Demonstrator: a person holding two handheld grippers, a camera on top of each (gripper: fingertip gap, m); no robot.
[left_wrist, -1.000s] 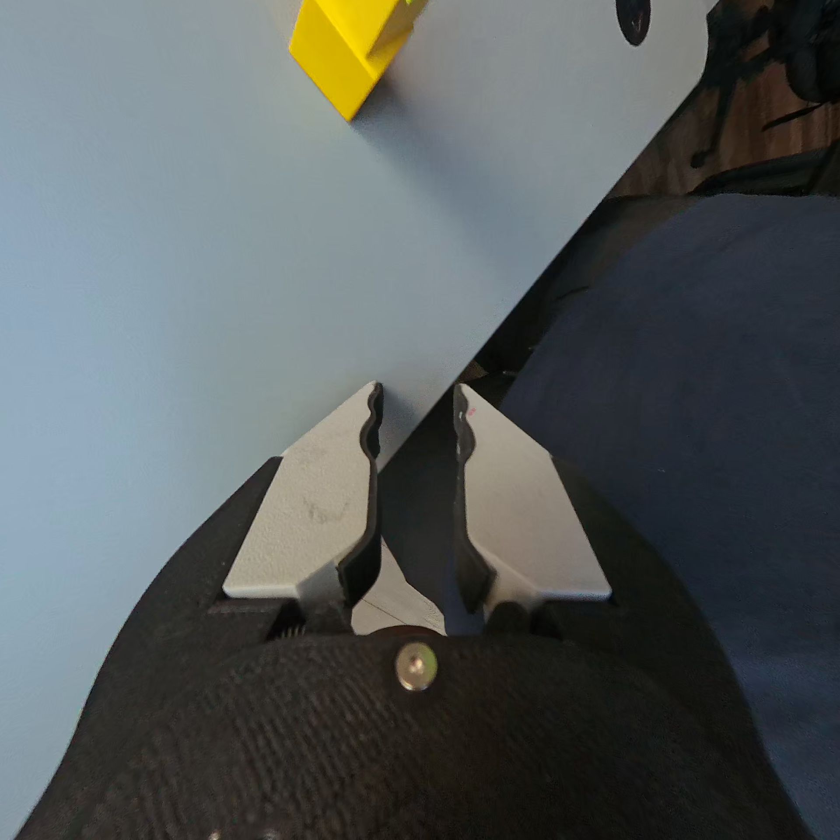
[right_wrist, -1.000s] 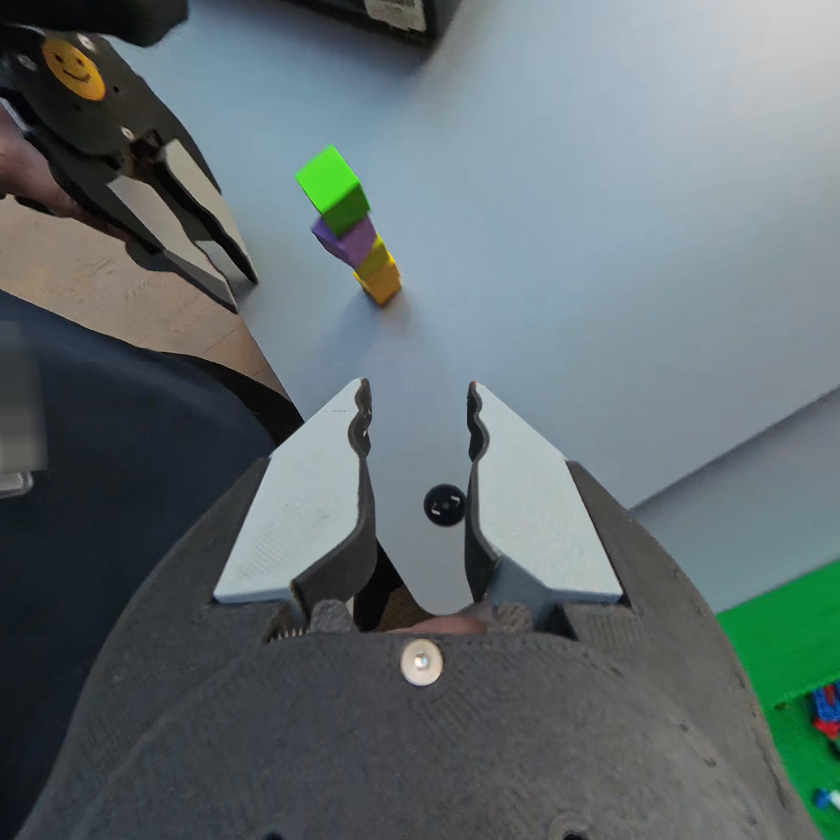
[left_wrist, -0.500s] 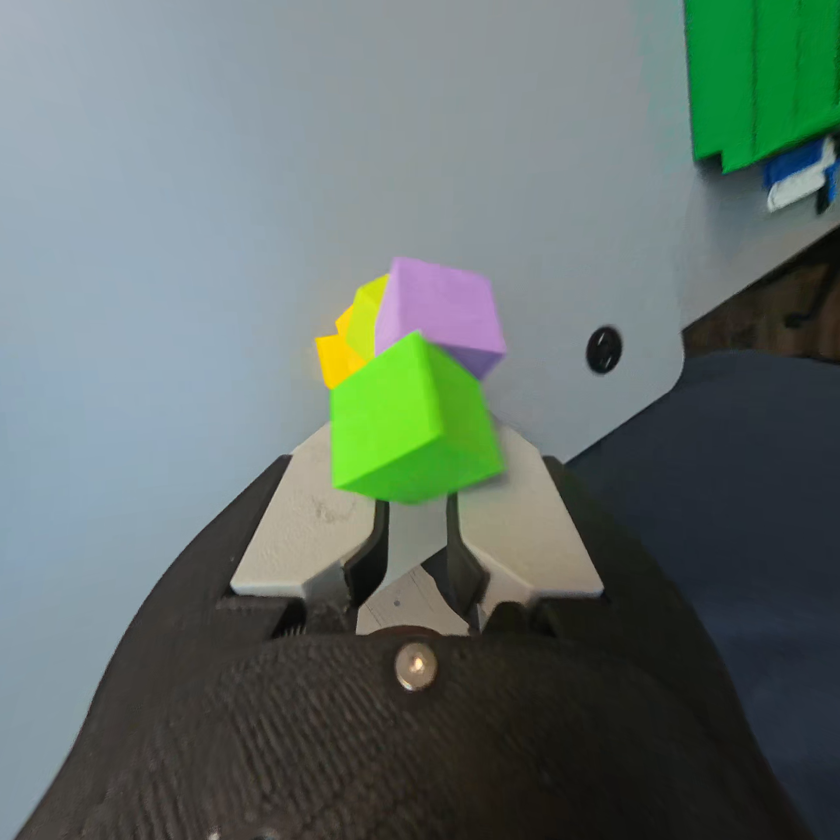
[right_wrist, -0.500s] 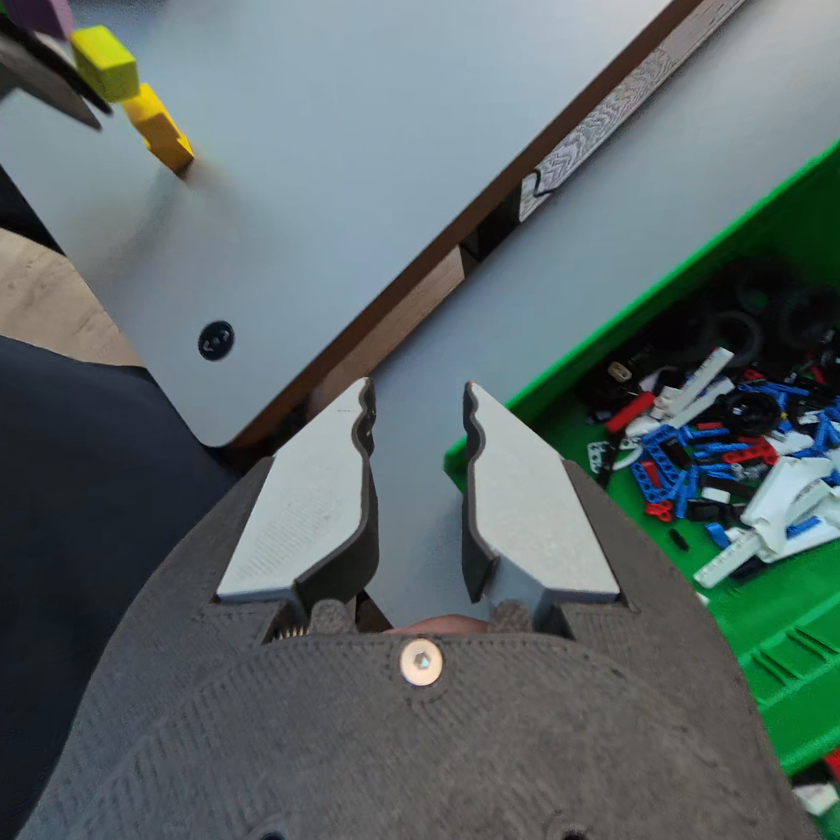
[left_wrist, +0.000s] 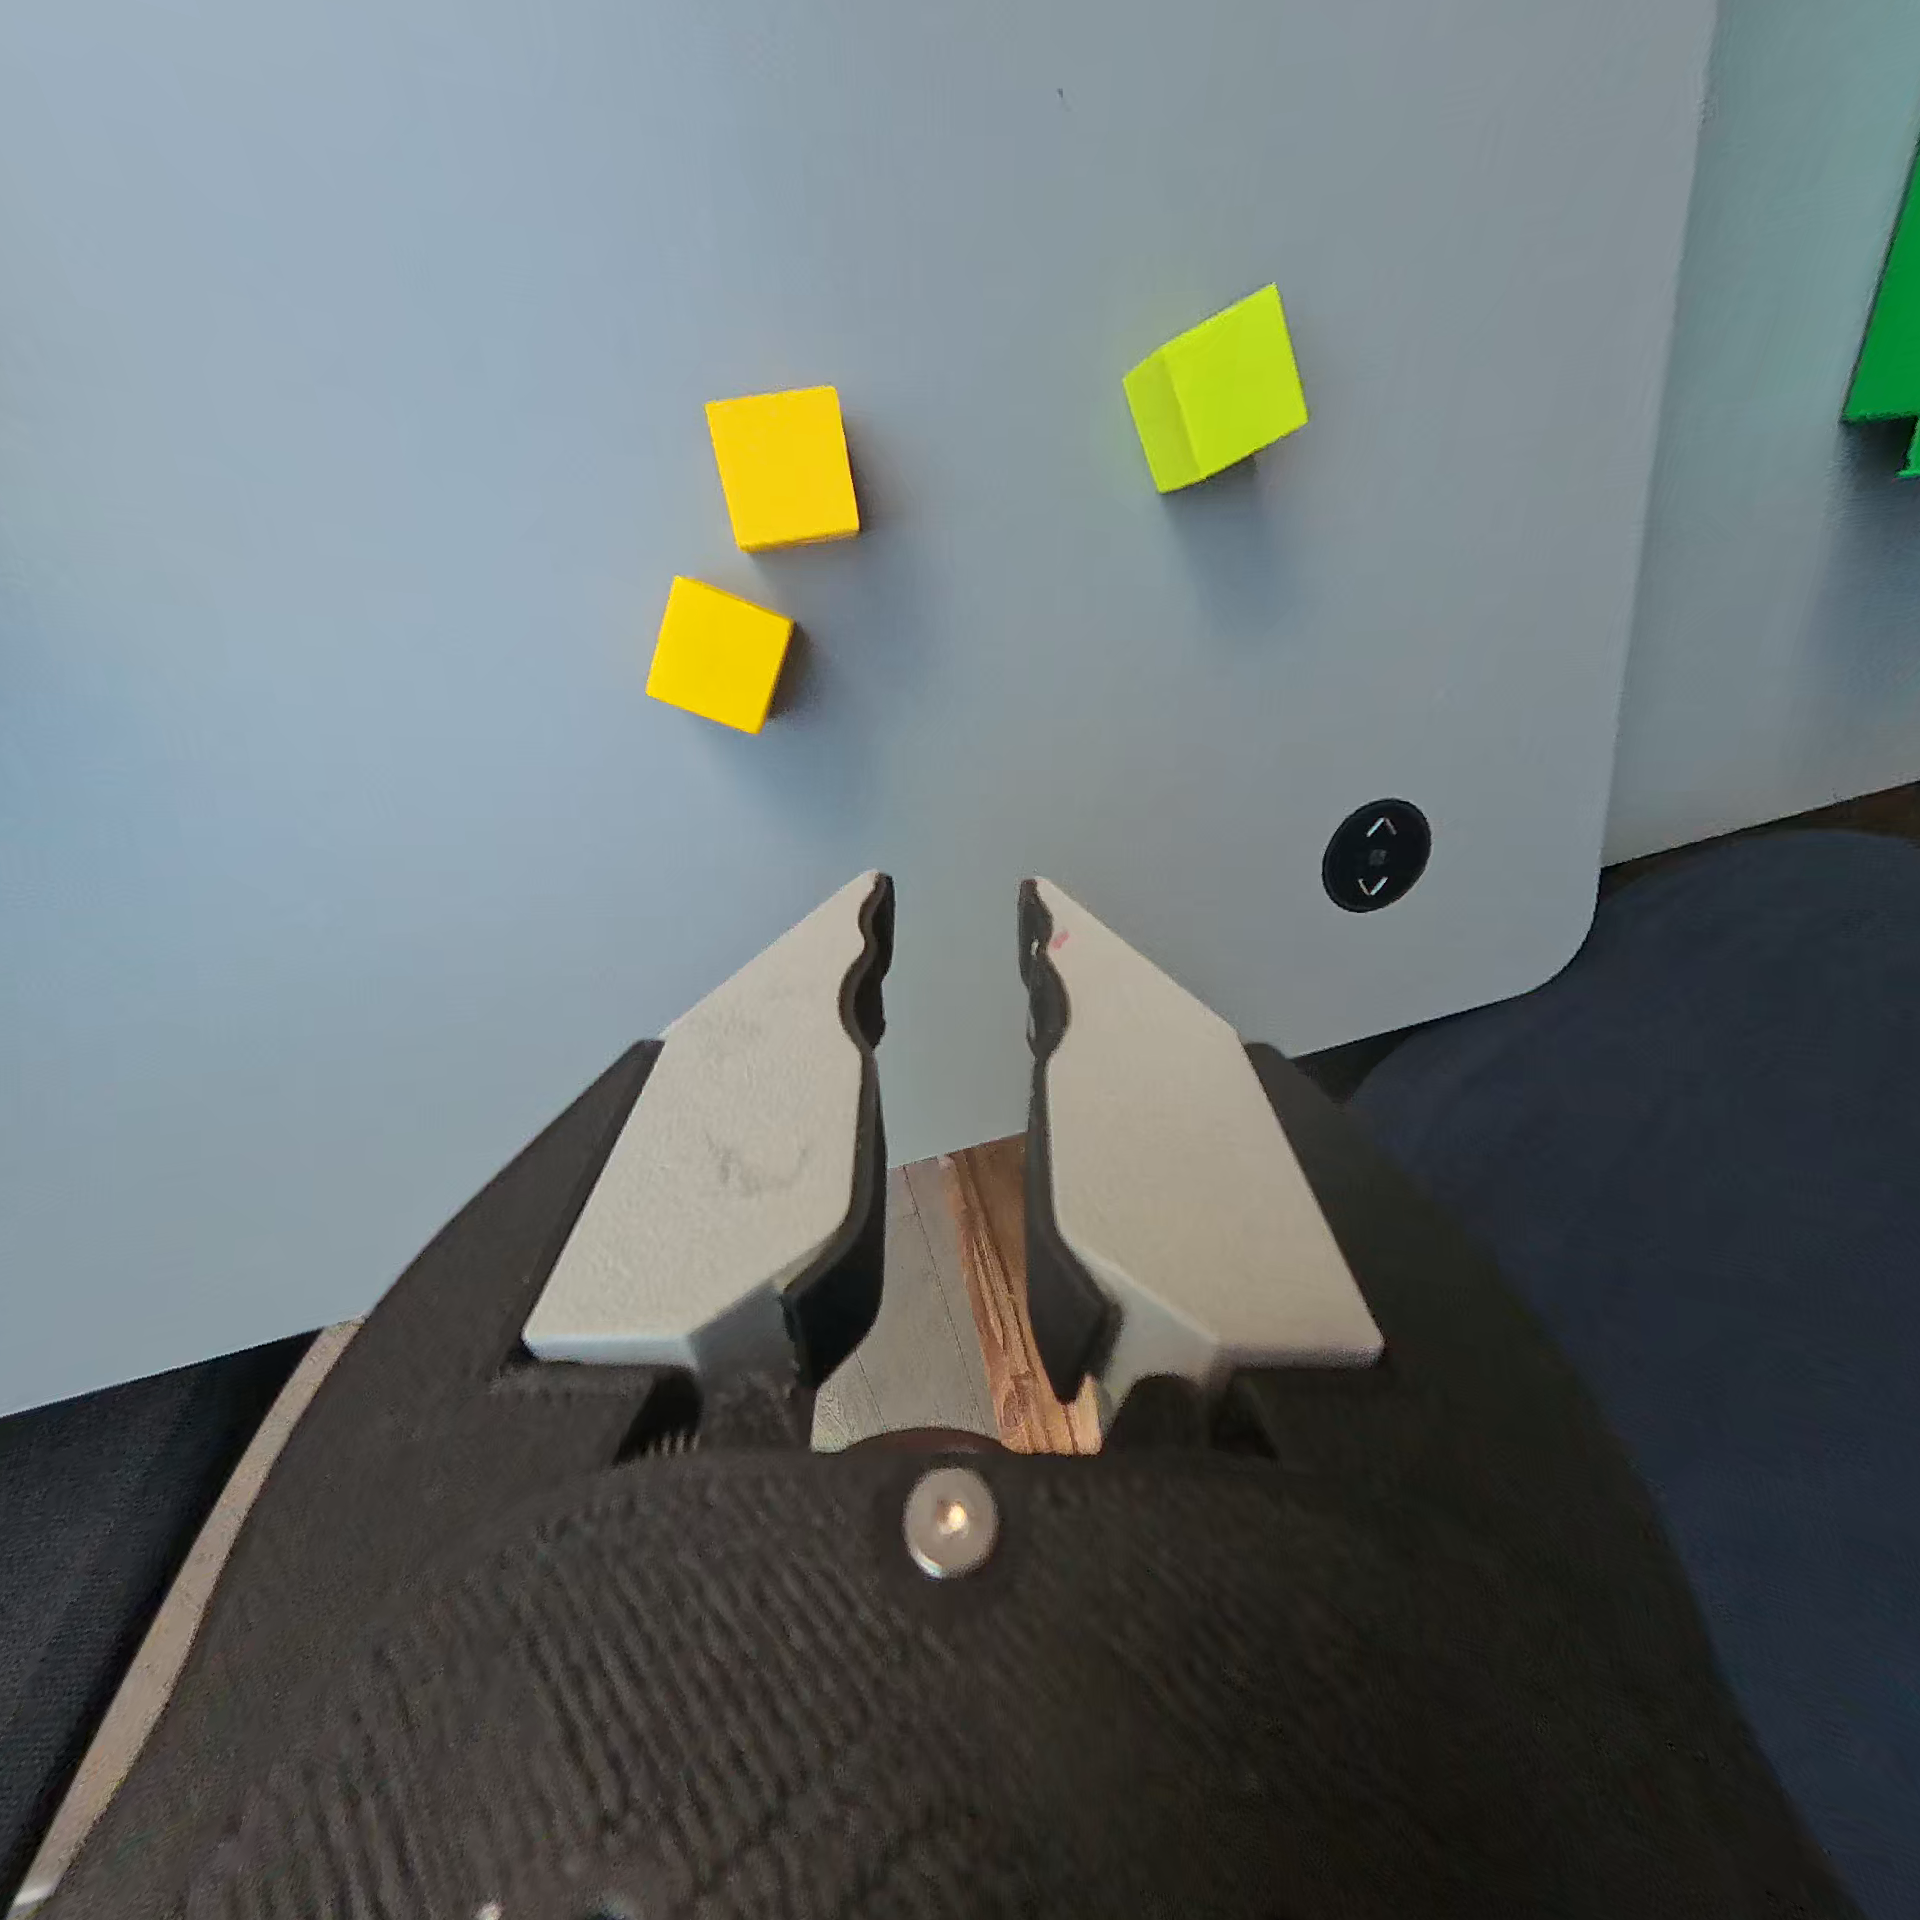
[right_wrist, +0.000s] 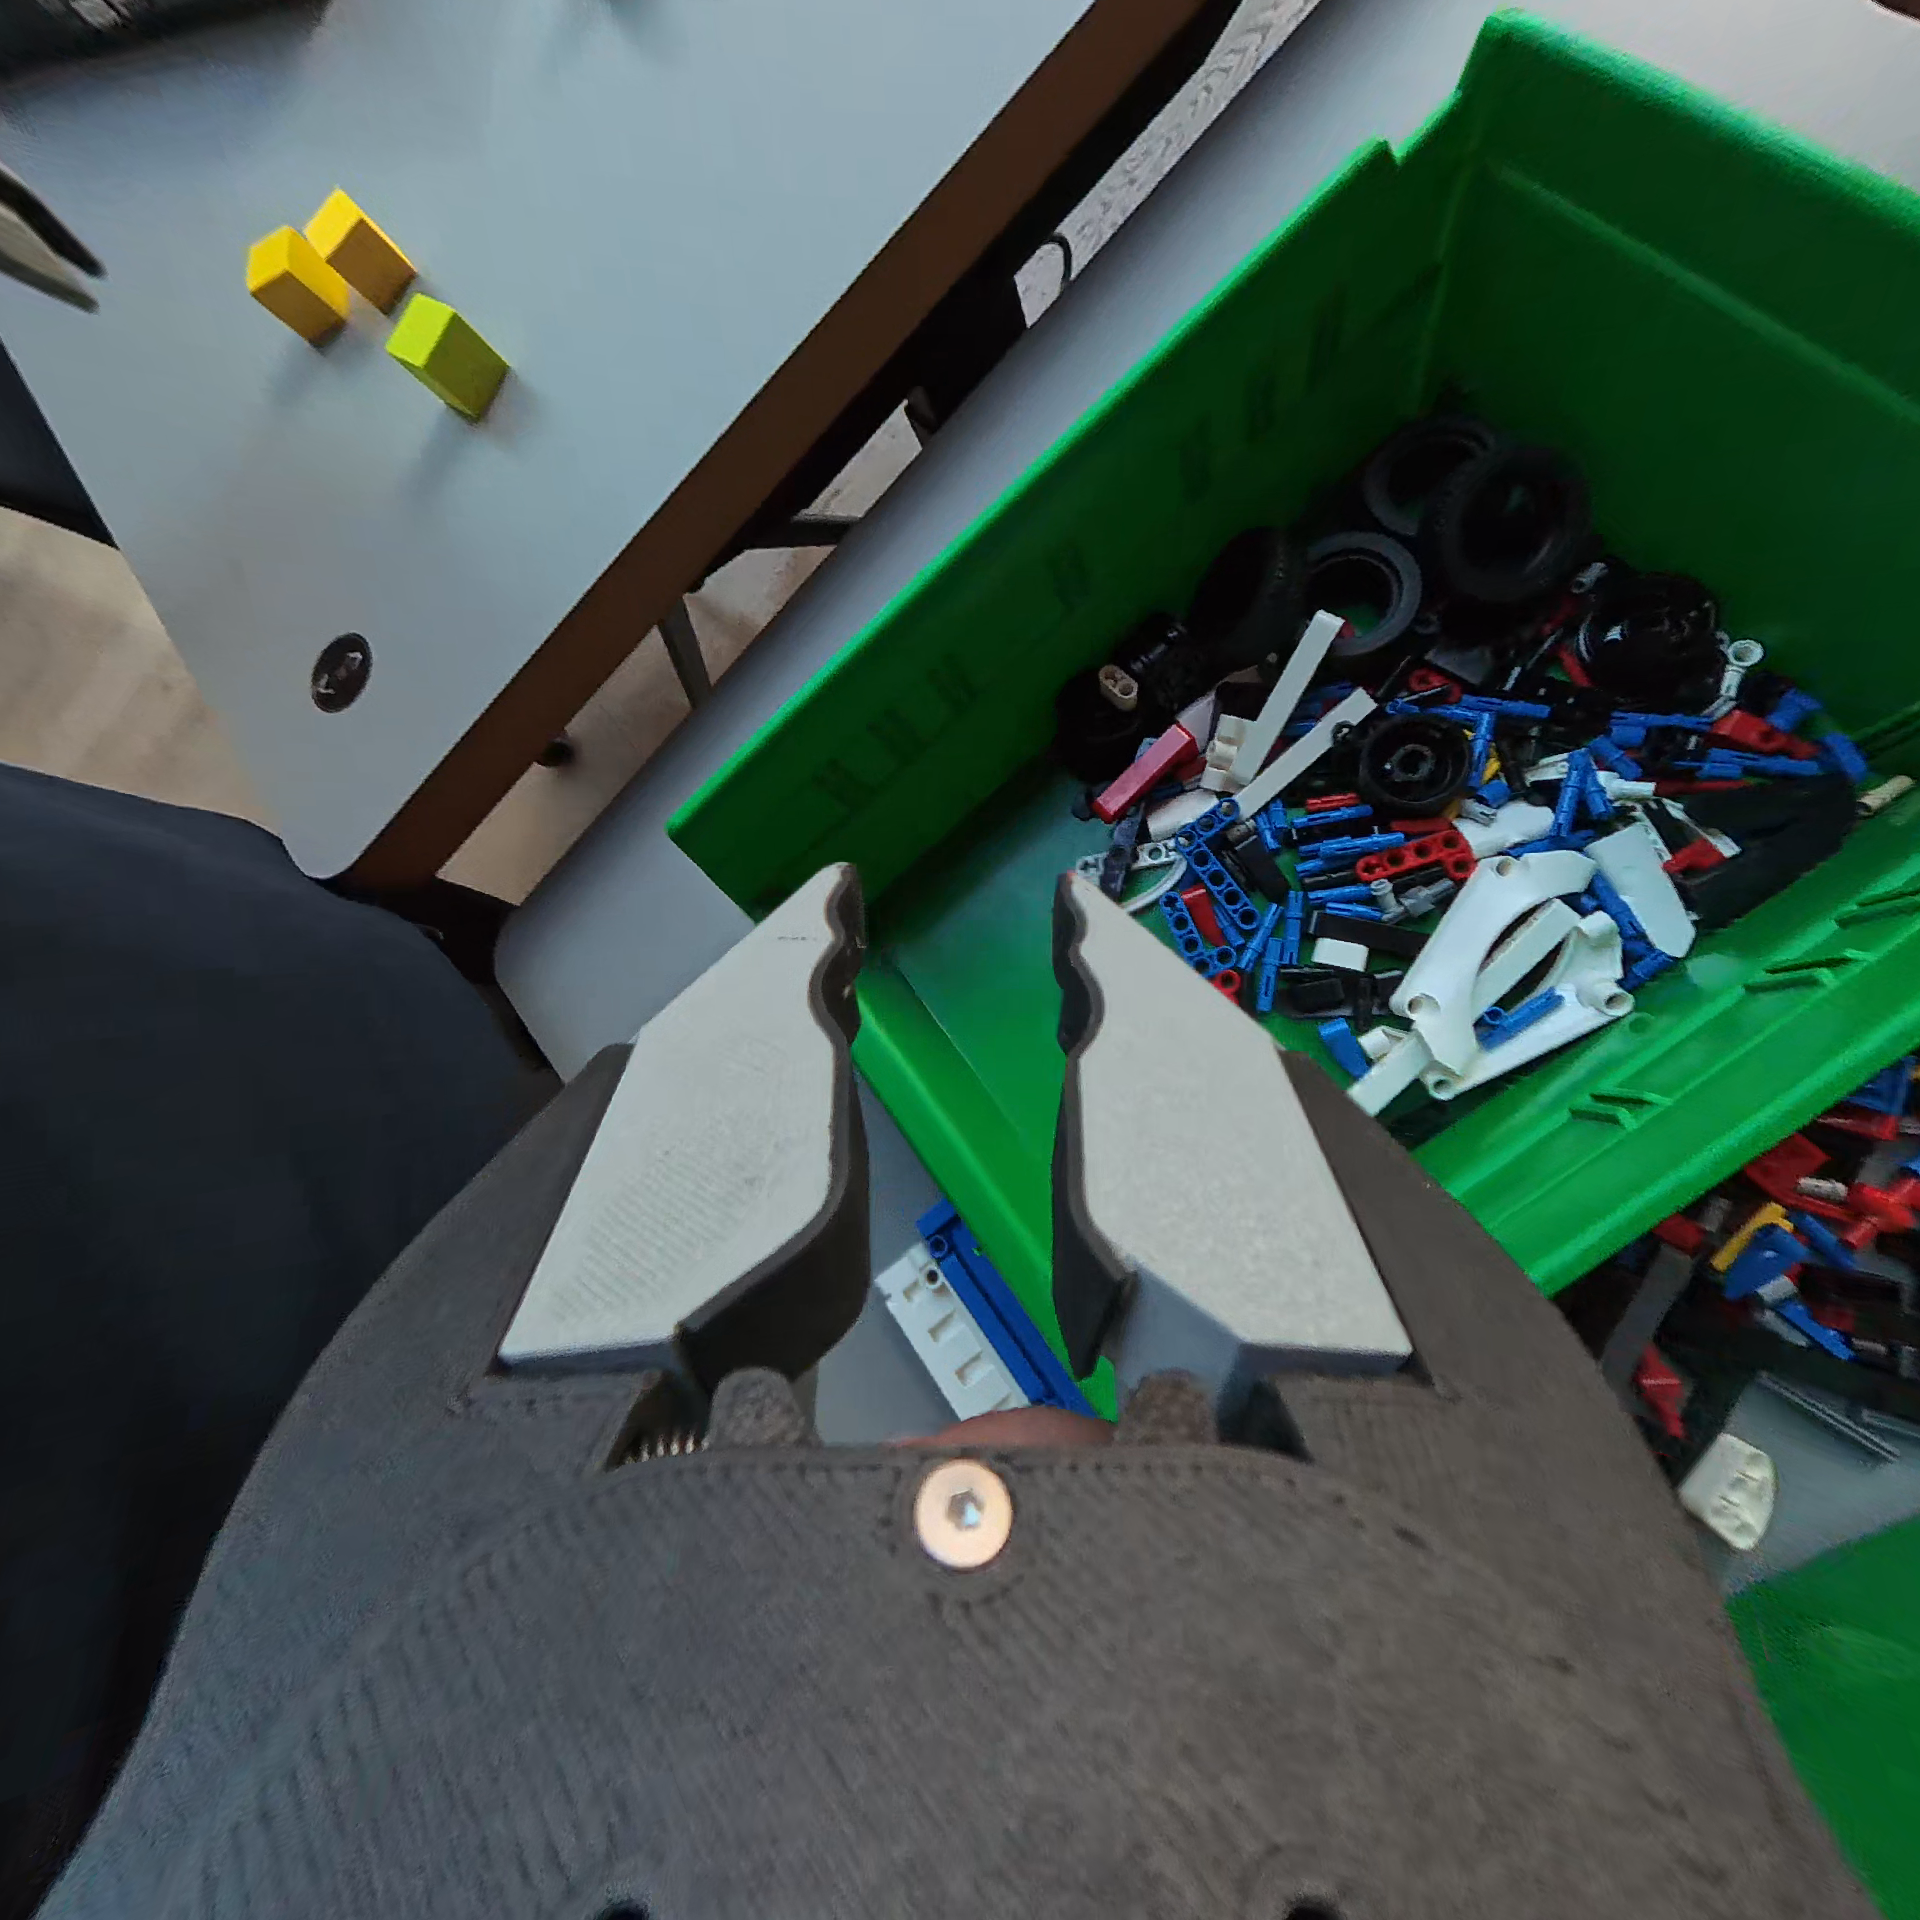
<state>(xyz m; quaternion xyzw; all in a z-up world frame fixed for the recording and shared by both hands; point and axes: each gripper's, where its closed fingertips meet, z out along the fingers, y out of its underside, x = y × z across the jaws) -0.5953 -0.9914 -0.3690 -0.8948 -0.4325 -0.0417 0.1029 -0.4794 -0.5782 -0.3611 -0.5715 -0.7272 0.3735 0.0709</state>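
Note:
Two yellow cubes (left_wrist: 781, 468) (left_wrist: 717, 655) and a lime cube (left_wrist: 1216, 390) lie apart on the grey-blue table (left_wrist: 312, 623). My left gripper (left_wrist: 954, 904) is open and empty, above the table's near edge, a short way in front of the cubes. The same cubes show far off in the right wrist view, yellow (right_wrist: 296, 283) (right_wrist: 361, 249) and lime (right_wrist: 447, 353). My right gripper (right_wrist: 956, 914) is open and empty, above the near corner of a green bin (right_wrist: 1039, 623) that holds several small building parts (right_wrist: 1455, 831).
A round black button (left_wrist: 1376, 854) sits in the table near its right corner. A person's dark clothing (right_wrist: 208, 1039) is below the table edge. A white and blue part (right_wrist: 966, 1320) lies beside the bin. More loose parts (right_wrist: 1818, 1247) lie at lower right. The grippers' ends are close to 45 cm from one another. The lime cube (left_wrist: 1216, 390) lies some 11 cm from my left tips, 35 cm from my right tips. Seen from the right wrist view (right_wrist: 420, 329) as well.
The standing stack of green, purple, lime and yellow cubes toppled by my left gripper; three cubes now lie scattered, green and purple out of view. My right gripper swung right over the green bin.

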